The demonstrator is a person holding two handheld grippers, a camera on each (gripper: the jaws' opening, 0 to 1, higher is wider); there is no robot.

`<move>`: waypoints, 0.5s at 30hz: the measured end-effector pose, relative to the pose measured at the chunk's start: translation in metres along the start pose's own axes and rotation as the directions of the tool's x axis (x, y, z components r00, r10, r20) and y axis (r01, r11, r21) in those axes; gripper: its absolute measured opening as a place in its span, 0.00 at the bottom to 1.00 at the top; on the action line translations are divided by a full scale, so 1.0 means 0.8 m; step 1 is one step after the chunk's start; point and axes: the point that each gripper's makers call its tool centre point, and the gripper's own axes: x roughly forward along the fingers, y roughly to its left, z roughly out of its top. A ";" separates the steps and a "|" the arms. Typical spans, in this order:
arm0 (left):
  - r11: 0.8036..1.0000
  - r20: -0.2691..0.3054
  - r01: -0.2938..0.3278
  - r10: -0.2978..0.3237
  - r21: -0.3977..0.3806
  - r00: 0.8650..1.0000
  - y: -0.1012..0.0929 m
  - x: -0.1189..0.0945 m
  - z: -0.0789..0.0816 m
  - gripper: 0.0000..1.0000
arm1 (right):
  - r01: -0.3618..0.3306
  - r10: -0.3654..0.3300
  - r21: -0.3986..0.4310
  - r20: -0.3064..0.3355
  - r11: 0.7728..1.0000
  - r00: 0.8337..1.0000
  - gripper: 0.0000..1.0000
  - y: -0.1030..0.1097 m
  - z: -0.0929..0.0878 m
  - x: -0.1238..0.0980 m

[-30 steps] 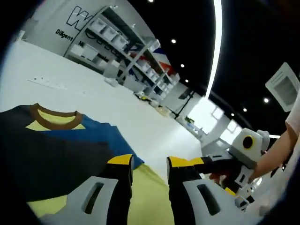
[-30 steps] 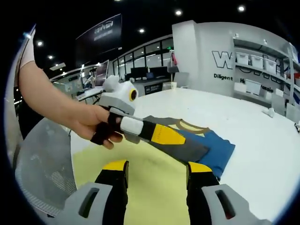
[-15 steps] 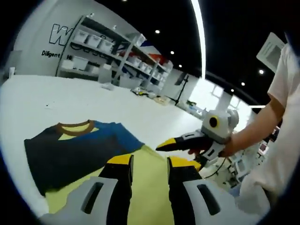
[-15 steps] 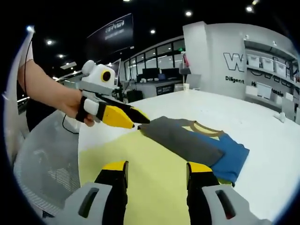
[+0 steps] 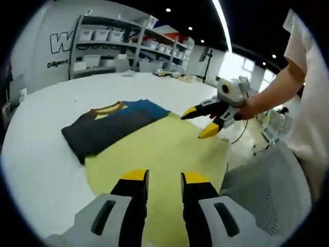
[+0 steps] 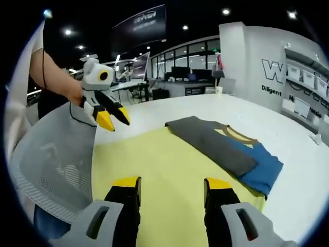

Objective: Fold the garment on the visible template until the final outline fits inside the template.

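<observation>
White table (image 5: 36, 154) spreads under shelves and ceiling lights; on it lies the yellow template (image 5: 164, 149), with the folded shirt (image 5: 110, 126) along its far edge, part of it seemingly over the edge onto the table; both grippers have pulled back from the shirt since a second ago, so folding looks nearly done; left gripper (image 5: 163, 181) and right gripper (image 6: 169, 186) hover above the template, jaws apart, empty.

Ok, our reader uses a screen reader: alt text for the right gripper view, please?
A folded dark grey and blue shirt lies at the far edge of a yellow template on a white table. The right tongs hover open over the template; the left tongs are open, raised.
</observation>
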 end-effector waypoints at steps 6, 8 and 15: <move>0.998 -0.092 0.012 -0.006 0.061 0.996 -0.004 -0.008 -0.037 0.22 | -0.023 0.023 -0.031 -0.018 0.999 1.000 0.45 0.010 -0.015 -0.019; 0.995 -0.120 0.030 -0.019 0.091 0.993 -0.009 -0.011 -0.046 0.22 | -0.029 0.028 -0.033 -0.024 0.999 0.999 0.45 0.014 -0.021 -0.025; 0.970 -0.263 0.119 -0.061 0.212 0.963 -0.023 -0.019 -0.090 0.21 | -0.071 0.066 -0.065 -0.075 0.995 0.995 0.45 0.036 -0.055 -0.051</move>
